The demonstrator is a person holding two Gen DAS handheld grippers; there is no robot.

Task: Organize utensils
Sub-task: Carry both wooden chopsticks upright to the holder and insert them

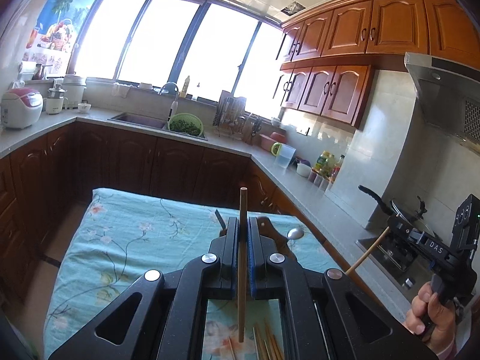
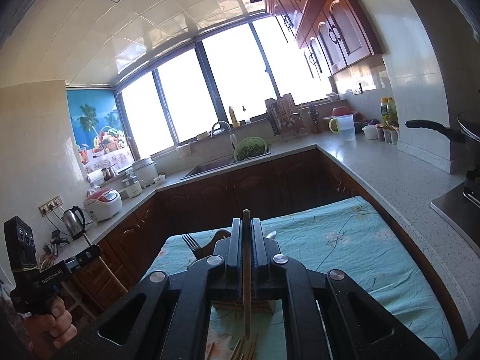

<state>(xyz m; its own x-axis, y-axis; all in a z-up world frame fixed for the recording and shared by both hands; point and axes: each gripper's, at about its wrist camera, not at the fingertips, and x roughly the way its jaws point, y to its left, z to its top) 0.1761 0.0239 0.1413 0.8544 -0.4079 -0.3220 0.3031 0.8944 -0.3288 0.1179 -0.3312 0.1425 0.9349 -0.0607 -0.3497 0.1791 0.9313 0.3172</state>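
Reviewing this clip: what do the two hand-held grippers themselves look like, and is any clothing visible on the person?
Both are matte black with silver pivot bolts. The left hand-held gripper has blue ribbed pads; its body reads "GenRobot.AI" and carries a black box on top. The right hand-held gripper reads "DAS", with a small green light on its box. A pink cuff edge shows at the right wrist.

landmark: table (image 1: 126, 240) | on it, near edge: loose chopsticks (image 1: 267, 342) | far edge: spoon (image 1: 295, 233), fork (image 2: 189, 242) left of spoon | right of table: counter (image 2: 390, 168) | beyond: sink (image 1: 138, 119)

Left claw (image 1: 243, 225) tight around upright chopstick (image 1: 242, 258) above floral cloth (image 1: 135, 240)
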